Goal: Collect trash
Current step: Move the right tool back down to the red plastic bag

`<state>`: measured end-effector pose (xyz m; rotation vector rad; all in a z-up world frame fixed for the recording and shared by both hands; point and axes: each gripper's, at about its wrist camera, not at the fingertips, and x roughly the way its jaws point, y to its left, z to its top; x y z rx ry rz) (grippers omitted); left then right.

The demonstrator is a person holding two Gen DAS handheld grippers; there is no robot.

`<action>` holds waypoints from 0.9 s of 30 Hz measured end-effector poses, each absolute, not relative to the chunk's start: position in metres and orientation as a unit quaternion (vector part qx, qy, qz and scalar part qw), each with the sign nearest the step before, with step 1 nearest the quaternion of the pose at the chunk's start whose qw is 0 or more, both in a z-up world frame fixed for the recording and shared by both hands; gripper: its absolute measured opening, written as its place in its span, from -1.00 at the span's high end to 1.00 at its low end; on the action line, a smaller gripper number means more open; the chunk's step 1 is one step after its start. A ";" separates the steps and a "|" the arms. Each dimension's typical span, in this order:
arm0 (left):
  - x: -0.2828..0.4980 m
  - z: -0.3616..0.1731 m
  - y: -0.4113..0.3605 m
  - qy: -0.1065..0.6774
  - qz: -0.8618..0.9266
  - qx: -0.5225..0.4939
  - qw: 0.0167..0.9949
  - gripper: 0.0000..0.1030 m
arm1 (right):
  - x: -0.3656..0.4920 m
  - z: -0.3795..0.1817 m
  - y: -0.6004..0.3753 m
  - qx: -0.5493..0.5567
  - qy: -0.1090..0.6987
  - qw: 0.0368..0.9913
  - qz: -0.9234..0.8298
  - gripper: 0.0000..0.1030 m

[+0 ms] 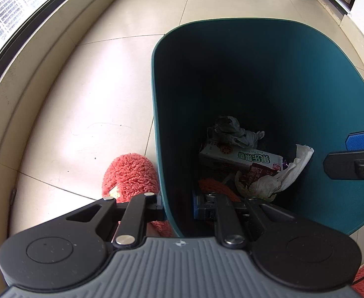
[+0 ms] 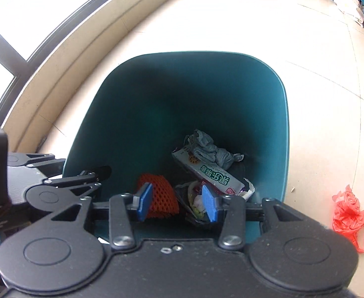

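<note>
The left gripper (image 1: 177, 207) straddles the near wall of the teal bin (image 1: 331, 79), 1 finger outside and 1 inside, closed on that wall as far as the left wrist view shows; it appears to be steadying the bin. The right gripper (image 2: 175, 202) hangs over the bin's mouth with its blue pads (image 2: 209, 204) apart and nothing between them.

Inside the bin lie a crumpled grey paper (image 2: 208, 150), a white snack box with green lettering (image 2: 214, 175), an orange foam net (image 2: 163, 196), a white tissue (image 1: 297, 165) and a torn wrapper (image 2: 195, 202). A red plastic bag (image 2: 350, 213) lies on the tiled floor (image 2: 306, 37) beyond the bin's right edge, well apart from either gripper.

The step in hand looks like the end of a drop, with the red bag the likely next pick. To do it well, I would keep the left hold firm so the bin does not tip, lift the right gripper clear of the rim before swinging toward the bag, then come down on a bunched fold, since thin film slips off flat pads.

Hard to make out: the left fingers' contact with the wall is hidden by the gripper body. A pink fluffy slipper (image 1: 129, 176) beside the bin is partly covered. The bin's floor under the litter is dark, so smaller scraps cannot be ruled out.
</note>
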<state>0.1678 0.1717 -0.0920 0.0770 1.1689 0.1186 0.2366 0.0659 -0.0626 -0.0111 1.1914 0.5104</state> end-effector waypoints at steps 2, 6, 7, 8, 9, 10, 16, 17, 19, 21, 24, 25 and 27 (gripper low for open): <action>0.168 -0.092 0.171 0.552 0.057 0.037 0.831 0.69 | 0.232 -0.053 0.056 0.001 0.547 0.803 0.238 0.15; 0.168 -0.093 0.170 0.552 0.060 0.038 0.831 0.69 | 0.224 -0.036 0.032 0.018 0.530 0.814 0.237 0.15; 0.168 -0.093 0.169 0.551 0.061 0.038 0.831 0.69 | 0.222 -0.031 0.025 0.020 0.526 0.817 0.234 0.14; 0.168 -0.093 0.169 0.551 0.062 0.038 0.831 0.69 | 0.221 -0.029 0.020 0.022 0.524 0.819 0.232 0.14; 0.168 -0.093 0.169 0.551 0.062 0.038 0.831 0.69 | 0.219 -0.026 0.012 0.026 0.521 0.822 0.229 0.14; 0.168 -0.093 0.168 0.550 0.063 0.039 0.832 0.69 | 0.217 -0.024 0.005 0.027 0.519 0.824 0.225 0.14; 0.167 -0.094 0.164 0.548 0.069 0.048 0.832 0.69 | 0.208 -0.022 -0.037 0.038 0.511 0.836 0.197 0.14; 0.167 -0.095 0.163 0.548 0.070 0.050 0.832 0.69 | 0.206 -0.023 -0.046 0.041 0.510 0.838 0.190 0.14; 0.167 -0.095 0.162 0.548 0.073 0.052 0.832 0.69 | 0.204 -0.025 -0.061 0.049 0.512 0.839 0.178 0.14; 0.167 -0.095 0.162 0.548 0.073 0.051 0.832 0.69 | 0.203 -0.028 -0.076 0.052 0.512 0.842 0.164 0.14; 0.167 -0.095 0.163 0.548 0.073 0.045 0.832 0.68 | 0.201 -0.038 -0.096 0.056 0.512 0.845 0.146 0.14; 0.167 -0.095 0.163 0.548 0.074 0.044 0.832 0.68 | 0.201 -0.041 -0.105 0.057 0.512 0.846 0.138 0.14; 0.167 -0.095 0.162 0.548 0.074 0.048 0.832 0.65 | 0.200 -0.048 -0.122 0.065 0.514 0.847 0.122 0.14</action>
